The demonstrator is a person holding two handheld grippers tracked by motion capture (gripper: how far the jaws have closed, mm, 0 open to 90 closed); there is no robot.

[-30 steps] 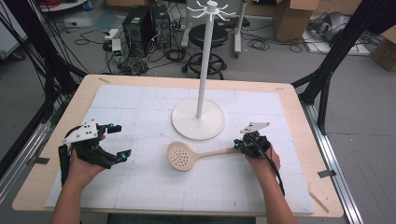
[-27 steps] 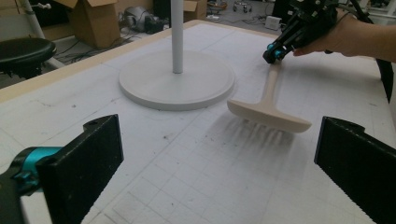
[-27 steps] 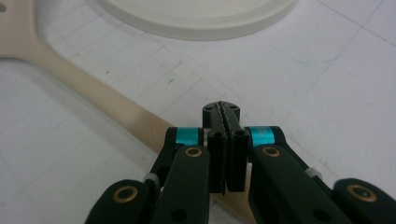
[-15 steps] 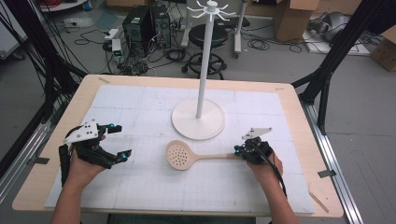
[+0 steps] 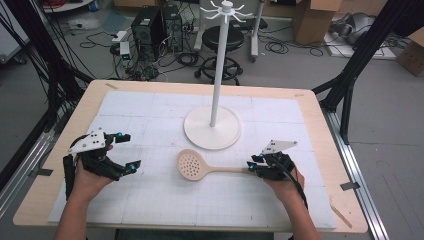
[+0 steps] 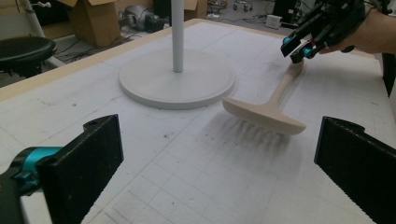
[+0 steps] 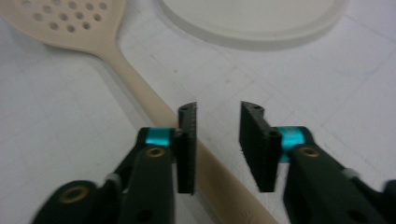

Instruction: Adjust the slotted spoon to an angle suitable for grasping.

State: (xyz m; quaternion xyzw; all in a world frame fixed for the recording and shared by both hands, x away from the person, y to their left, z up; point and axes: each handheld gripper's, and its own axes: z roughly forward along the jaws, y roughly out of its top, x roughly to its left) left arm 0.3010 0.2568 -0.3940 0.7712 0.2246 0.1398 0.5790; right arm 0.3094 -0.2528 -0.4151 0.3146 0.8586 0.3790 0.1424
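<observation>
Fingers of your right gripper gape around the slotted spoon handle, left gripper idle and wide; closing off-centre could skid it across the worktop.

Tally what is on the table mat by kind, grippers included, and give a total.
Slotted spoon: 1
White hook stand: 1
Handheld grippers: 2, the left gripper with jaws wide open, the right gripper with jaws open at the spoon's handle
Total: 4
</observation>
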